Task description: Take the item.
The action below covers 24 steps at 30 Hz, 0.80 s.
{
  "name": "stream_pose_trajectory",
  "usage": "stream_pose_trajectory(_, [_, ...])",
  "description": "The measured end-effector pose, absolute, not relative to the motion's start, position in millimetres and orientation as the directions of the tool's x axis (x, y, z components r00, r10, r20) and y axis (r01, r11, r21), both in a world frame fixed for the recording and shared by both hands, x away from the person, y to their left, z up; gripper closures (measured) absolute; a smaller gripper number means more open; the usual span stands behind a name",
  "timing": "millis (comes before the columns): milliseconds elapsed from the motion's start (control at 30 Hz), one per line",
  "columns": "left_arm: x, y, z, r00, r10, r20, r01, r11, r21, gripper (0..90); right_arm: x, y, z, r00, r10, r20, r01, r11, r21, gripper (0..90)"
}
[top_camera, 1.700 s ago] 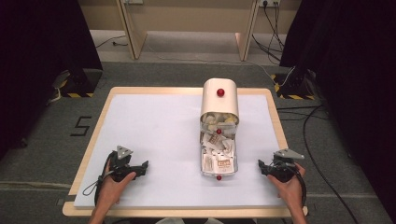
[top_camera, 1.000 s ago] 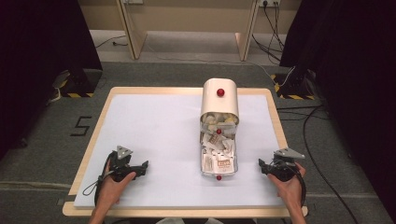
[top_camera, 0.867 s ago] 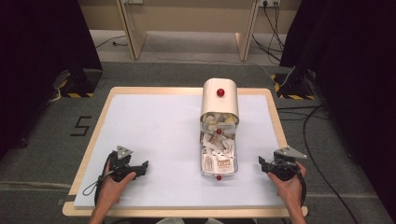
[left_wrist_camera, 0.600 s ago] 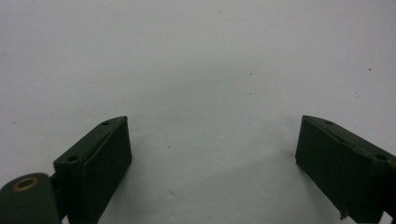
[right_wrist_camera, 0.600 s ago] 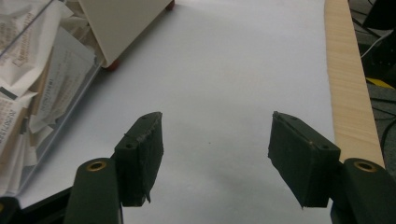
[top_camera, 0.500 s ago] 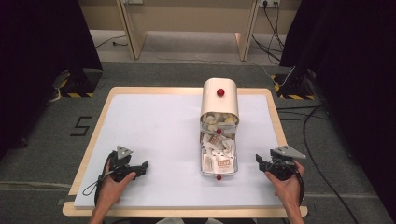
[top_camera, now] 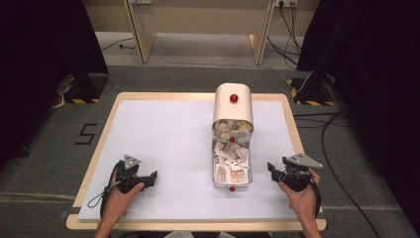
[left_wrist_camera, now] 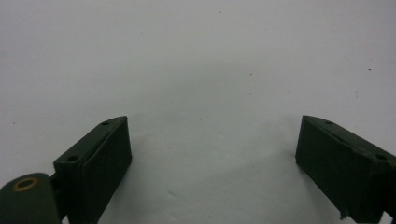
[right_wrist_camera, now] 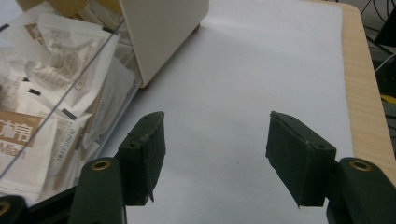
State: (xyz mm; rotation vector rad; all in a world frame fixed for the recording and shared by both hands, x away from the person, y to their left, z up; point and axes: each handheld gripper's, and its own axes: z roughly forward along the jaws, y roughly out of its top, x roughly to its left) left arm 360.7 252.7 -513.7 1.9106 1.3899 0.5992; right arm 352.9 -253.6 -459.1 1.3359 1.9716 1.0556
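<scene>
A cream box (top_camera: 233, 106) with a red knob lies on the white table top. Its clear drawer (top_camera: 232, 184) is pulled out toward me and holds several white and brown packets (top_camera: 230, 161). My right gripper (top_camera: 272, 171) hovers just right of the drawer's front end. Its jaws have just been closing a little, stand open, and have nothing between them. The right gripper view has the right gripper (right_wrist_camera: 217, 135) over bare table, with the box (right_wrist_camera: 159, 32) and packets (right_wrist_camera: 46, 70) at upper left. My left gripper (top_camera: 151, 177) rests open at the near left; between the fingertips of the left gripper (left_wrist_camera: 212, 140) lies bare table.
The wooden table rim (top_camera: 292, 124) runs close behind my right hand. Cables (top_camera: 327, 134) lie on the floor to the right. A wide stretch of white surface (top_camera: 163, 134) lies between the left gripper and the box.
My right hand has risen slightly and edged a little toward the drawer. The left hand, the box and the drawer have stayed put.
</scene>
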Motion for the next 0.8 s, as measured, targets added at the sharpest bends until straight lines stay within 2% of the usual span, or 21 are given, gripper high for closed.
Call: stream_pose_trajectory(800, [360.6, 252.9, -513.8, 0.321, 0.947, -0.031, 0.628, -0.188, 0.755, 9.8, 340.4, -209.7, -431.1, -0.488, 0.873, -0.021, 0.428, 0.259, 0.866, 40.2])
